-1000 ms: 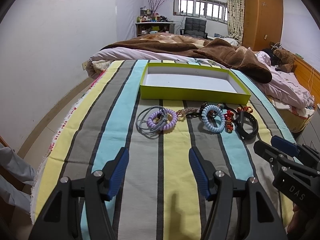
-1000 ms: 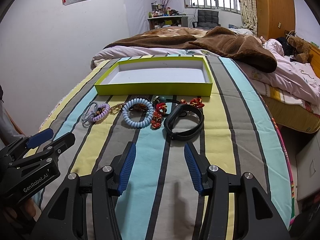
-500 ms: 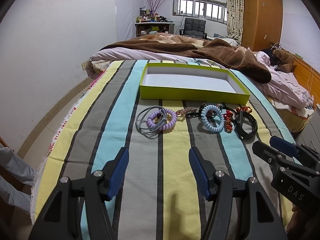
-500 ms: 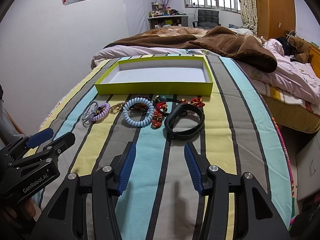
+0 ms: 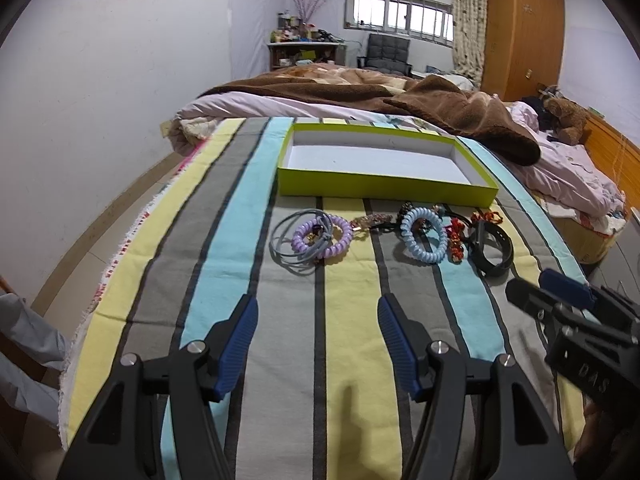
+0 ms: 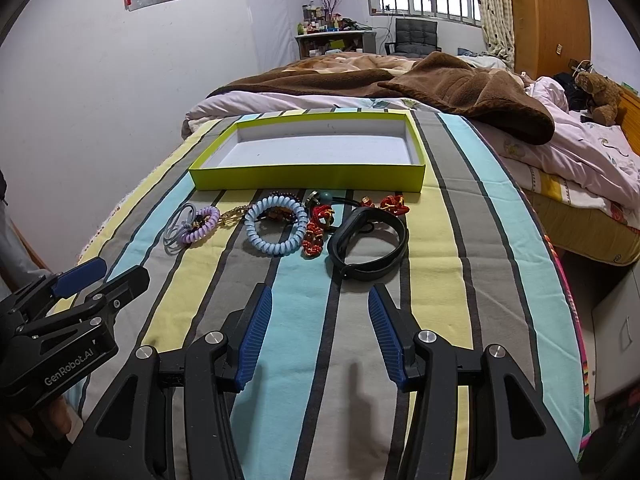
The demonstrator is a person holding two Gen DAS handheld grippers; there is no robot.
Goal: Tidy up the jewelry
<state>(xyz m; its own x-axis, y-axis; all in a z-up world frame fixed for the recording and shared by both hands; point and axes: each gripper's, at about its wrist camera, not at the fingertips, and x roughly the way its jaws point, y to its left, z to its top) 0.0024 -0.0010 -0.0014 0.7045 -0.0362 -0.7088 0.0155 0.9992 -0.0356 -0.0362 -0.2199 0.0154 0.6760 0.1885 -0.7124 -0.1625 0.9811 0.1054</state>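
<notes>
A: Left wrist view first. What's there?
B: Left gripper (image 5: 316,344) low over the striped cloth (image 5: 352,360), jaws wide apart, nothing btwn them. Ahead, a row of jewelry on the cloth: grey cord loops (image 5: 286,242) w/ a purple coil band (image 5: 322,236) lying over them, then a small gold chain piece (image 5: 366,222), a blue coil band (image 5: 424,236), red bead ornaments (image 5: 456,236), and a black wristband (image 5: 492,246) at the far right.
A: And the box?
B: Green tray (image 5: 384,188), white inside, just behind the row, nothing in it. Right gripper (image 5: 560,292) pokes in from the right edge, near the wristband; can't tell its jaws from here.
A: Right wrist view?
B: Right gripper (image 6: 320,336) also low over the cloth (image 6: 304,360), jaws spread wide, holding nothing. Black wristband (image 6: 368,246) sits just ahead, slightly right of centre. Red bead ornaments (image 6: 316,232) touch its left side, blue coil band (image 6: 274,230) next, purple coil band (image 6: 202,224) on the grey cord loops (image 6: 176,232) furthest left. Green tray (image 6: 308,178) behind them all. Left gripper (image 6: 96,280) enters at lower left, apart from the jewelry.
A: Background?
B: Brown blanket (image 6: 440,84) on the bed beyond the tray.
</notes>
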